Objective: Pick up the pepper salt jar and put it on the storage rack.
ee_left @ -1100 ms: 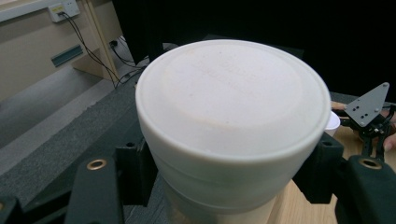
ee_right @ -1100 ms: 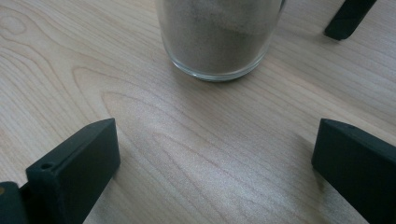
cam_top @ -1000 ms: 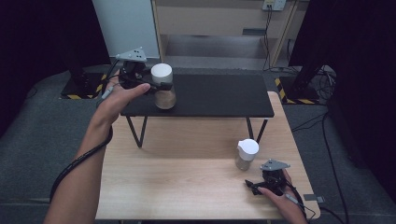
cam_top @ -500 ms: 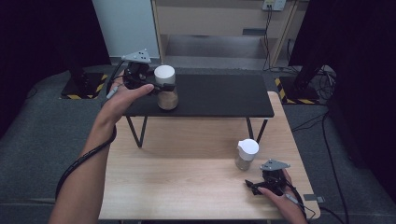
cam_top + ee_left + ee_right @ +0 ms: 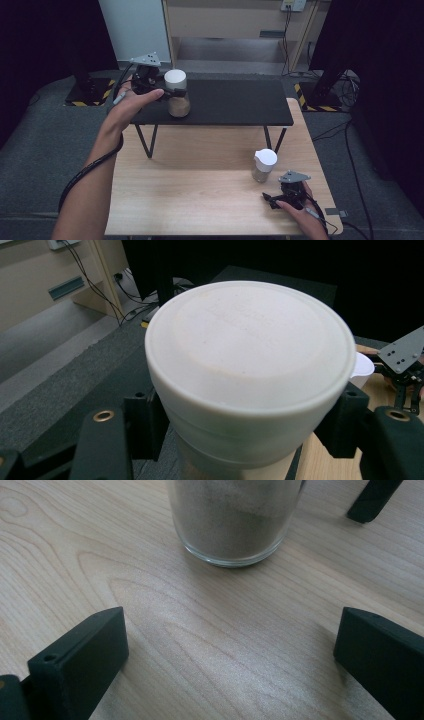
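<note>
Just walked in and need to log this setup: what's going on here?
A person works two handheld claws at a wooden table. The left claw is clamped on a white-lidded jar of brownish powder at the black raised shelf. The right claw rests open on the table, facing a second jar without touching it.

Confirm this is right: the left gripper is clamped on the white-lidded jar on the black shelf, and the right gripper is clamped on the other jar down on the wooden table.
Half wrong. The right gripper is not clamped: the right gripper view shows its jaws spread wide on the wooden table, short of the second jar. The left gripper does grip the white-lidded jar over the black shelf.
</note>
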A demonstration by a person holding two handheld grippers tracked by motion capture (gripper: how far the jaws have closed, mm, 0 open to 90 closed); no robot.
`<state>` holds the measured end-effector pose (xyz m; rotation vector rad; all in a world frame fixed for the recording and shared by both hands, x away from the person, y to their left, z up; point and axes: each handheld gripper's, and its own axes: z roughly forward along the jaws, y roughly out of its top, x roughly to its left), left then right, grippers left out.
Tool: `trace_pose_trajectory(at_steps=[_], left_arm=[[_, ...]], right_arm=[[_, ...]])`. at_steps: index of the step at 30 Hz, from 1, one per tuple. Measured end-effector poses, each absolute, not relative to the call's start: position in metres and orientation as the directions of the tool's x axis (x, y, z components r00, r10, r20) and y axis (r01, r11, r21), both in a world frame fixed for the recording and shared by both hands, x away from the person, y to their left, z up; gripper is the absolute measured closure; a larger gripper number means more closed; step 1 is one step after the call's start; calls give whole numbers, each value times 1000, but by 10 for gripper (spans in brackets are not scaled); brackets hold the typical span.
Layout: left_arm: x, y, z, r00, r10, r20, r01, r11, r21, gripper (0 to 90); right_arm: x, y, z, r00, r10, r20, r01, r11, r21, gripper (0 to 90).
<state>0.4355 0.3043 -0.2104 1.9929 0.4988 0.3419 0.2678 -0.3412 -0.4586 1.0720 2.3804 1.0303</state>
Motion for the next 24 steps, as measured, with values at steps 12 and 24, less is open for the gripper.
trace_pose_trajectory(at_steps=[12,24], left_arm=[[434,301,-208,872,488,33,199,-418,886,262],[410,291,-192,837,530,133,191,-512,838,25]], right_arm=[[268,-341,-459,-660,752,-6,510,454,731,17],[267,-341,-459,-658,753,-6,511,452,731,17]])
